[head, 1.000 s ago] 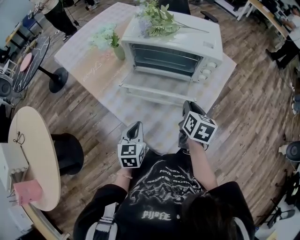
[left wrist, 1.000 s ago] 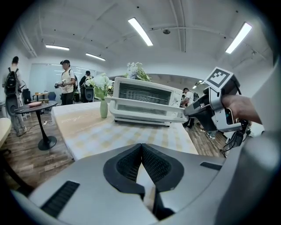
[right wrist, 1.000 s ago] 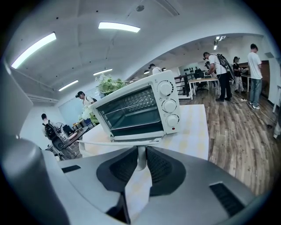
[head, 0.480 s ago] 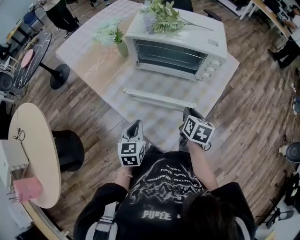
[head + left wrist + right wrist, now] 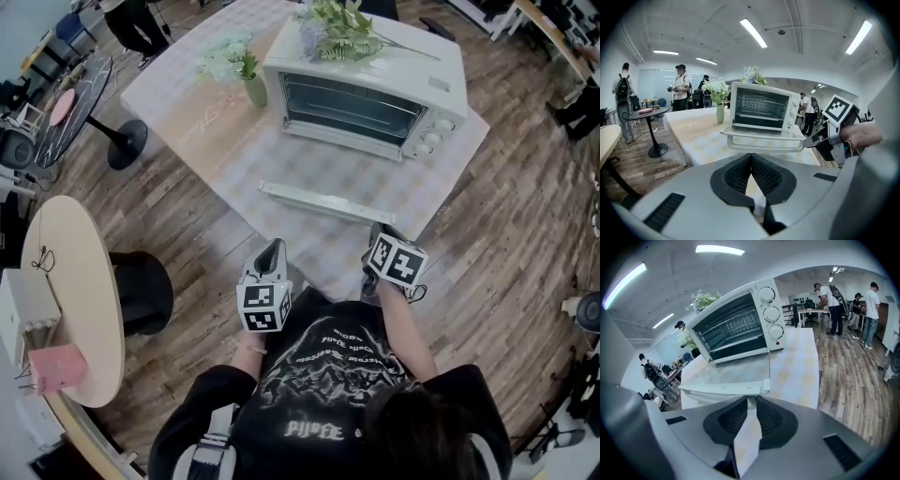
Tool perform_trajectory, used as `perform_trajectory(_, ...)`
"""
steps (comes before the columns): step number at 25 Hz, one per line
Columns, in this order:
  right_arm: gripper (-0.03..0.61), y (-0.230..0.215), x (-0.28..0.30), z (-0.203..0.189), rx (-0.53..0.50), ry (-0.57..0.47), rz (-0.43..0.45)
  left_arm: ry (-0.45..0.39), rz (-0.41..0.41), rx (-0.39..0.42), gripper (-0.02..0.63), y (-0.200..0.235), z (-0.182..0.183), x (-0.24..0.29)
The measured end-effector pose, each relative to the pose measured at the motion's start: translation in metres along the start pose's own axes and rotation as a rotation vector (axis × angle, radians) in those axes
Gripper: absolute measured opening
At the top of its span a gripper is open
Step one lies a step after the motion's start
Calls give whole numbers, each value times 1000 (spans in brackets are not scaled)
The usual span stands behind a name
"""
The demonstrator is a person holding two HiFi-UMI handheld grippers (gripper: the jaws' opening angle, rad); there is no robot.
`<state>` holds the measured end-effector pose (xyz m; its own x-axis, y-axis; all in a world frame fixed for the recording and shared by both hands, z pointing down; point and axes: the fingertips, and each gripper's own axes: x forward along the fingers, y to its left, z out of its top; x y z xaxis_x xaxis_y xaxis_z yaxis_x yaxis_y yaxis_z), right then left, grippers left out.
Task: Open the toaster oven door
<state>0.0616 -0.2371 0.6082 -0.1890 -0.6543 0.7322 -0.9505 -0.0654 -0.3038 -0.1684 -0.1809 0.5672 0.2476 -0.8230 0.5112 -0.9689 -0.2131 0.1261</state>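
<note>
The cream metal toaster oven [image 5: 375,84] sits at the upper middle of the frame on a checked tablecloth [image 5: 216,122], its glass-paned door [image 5: 323,199] hinged down flat. The right gripper [image 5: 750,399] pinches the end of the door's pale bar handle [image 5: 717,389]. The left gripper [image 5: 751,157] is clenched on nothing. The door looks light, stiff and smooth, and that rigid bar seems the safest hold.

The toaster oven [image 5: 412,66] stands with door [image 5: 323,202] open.
</note>
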Motion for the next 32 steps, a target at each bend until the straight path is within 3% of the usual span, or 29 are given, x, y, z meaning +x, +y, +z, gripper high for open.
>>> perform_trajectory(8,66,-3,10,-14,19,35,-7,11,12,1,20,4,-6,-5)
perform_trajectory(22,67,-9,22,-26,30,101,-13,30,-42,35,20,-12,-12,2)
perform_trajectory(27,172,-9,13,-39,12,116,23,36,-70,28,20,-17,-11,3)
perform_trajectory(32,216,-16,-12,-31,-46,26,42,29,-128,31,20,-29,-5,1)
